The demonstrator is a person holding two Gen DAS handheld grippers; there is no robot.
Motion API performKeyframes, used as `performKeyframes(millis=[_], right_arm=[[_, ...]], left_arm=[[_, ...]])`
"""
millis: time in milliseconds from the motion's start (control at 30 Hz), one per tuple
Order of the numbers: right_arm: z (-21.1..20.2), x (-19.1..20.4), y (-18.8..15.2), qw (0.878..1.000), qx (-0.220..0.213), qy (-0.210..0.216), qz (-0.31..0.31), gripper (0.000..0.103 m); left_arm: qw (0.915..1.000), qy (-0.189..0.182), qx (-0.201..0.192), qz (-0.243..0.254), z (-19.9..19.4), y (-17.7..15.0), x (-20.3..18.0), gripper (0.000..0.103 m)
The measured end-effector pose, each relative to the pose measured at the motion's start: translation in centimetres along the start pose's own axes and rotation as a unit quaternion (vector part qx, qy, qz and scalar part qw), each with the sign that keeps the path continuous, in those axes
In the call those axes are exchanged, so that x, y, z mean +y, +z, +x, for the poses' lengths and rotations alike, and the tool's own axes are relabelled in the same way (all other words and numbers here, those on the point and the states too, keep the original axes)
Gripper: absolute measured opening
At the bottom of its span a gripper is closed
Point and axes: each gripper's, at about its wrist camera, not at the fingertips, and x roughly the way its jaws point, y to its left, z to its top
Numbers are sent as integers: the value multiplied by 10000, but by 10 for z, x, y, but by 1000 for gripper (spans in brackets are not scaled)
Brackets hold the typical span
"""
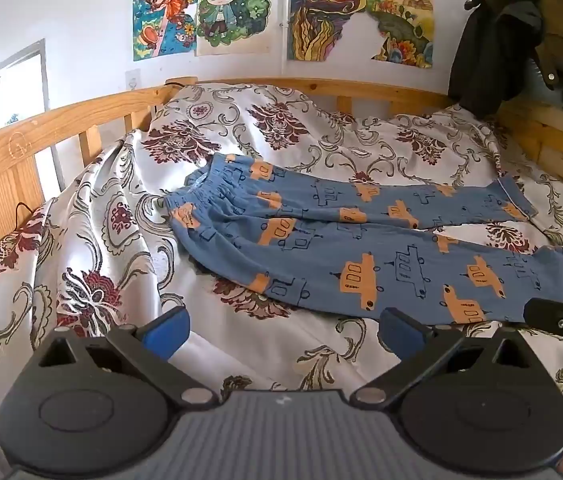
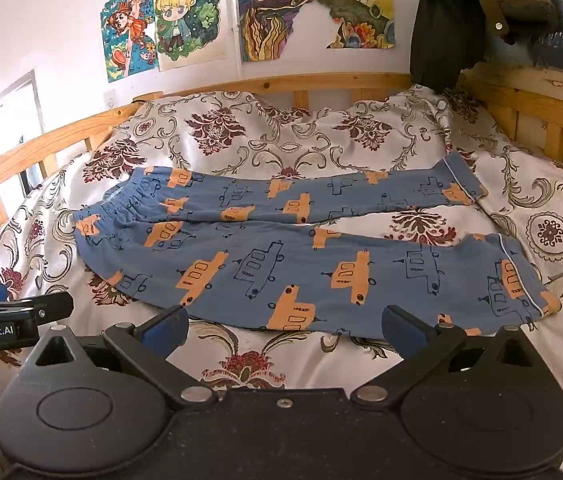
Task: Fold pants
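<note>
1. Left tool (image 1: pixel 283 334): black frame with blue fingers (image 1: pixel 165 330) spread wide, nothing between them; it hovered over the bedspread at the near edge of the bed, just short of the pants' nearer leg.
2. Right tool (image 2: pixel 285 330): same make, blue fingers (image 2: pixel 401 330) likewise spread wide and empty; it hung just short of the lower hem of the nearer leg. Its tip also showed at the right edge of the left wrist view (image 1: pixel 561 320).
3. Pants (image 2: pixel 281 248): blue fabric printed with orange and outlined vehicles, lying flat and unfolded across the middle of the bed. Elastic waistband (image 2: pixel 121 200) lay to the left, both legs ran to the right and parted towards the cuffs, with a wedge of bedspread showing between them. Cuffs carried white piping.
4. Bedspread (image 2: pixel 361 136): white with dark red floral medallions and grey scrolls, creased, covering the whole bed beneath the pants.
5. Bed frame (image 1: pixel 81 116): light wood rails along the left, far and right sides.
6. Dark garments (image 1: pixel 521 32): heaped on the far right corner of the frame, one piece hanging down over the rail.
7. Drawings (image 1: pixel 281 12): several coloured sheets fixed to the white wall above the far rail.
</note>
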Motion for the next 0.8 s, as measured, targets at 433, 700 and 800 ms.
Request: performKeyframes(millis=[433,700,800], right_arm=[[1,-1,0,10000,14,11,-4,102],[1,-1,0,10000,18,12,-6,102],[0,-1,0,10000,17,6,-2,102]], left_arm=[[10000,-13,8,-2,0,0,0,103],[10000,-3,11,3,3,-2,6,103],[10000,-2,13,-1,3,-2,6,103]])
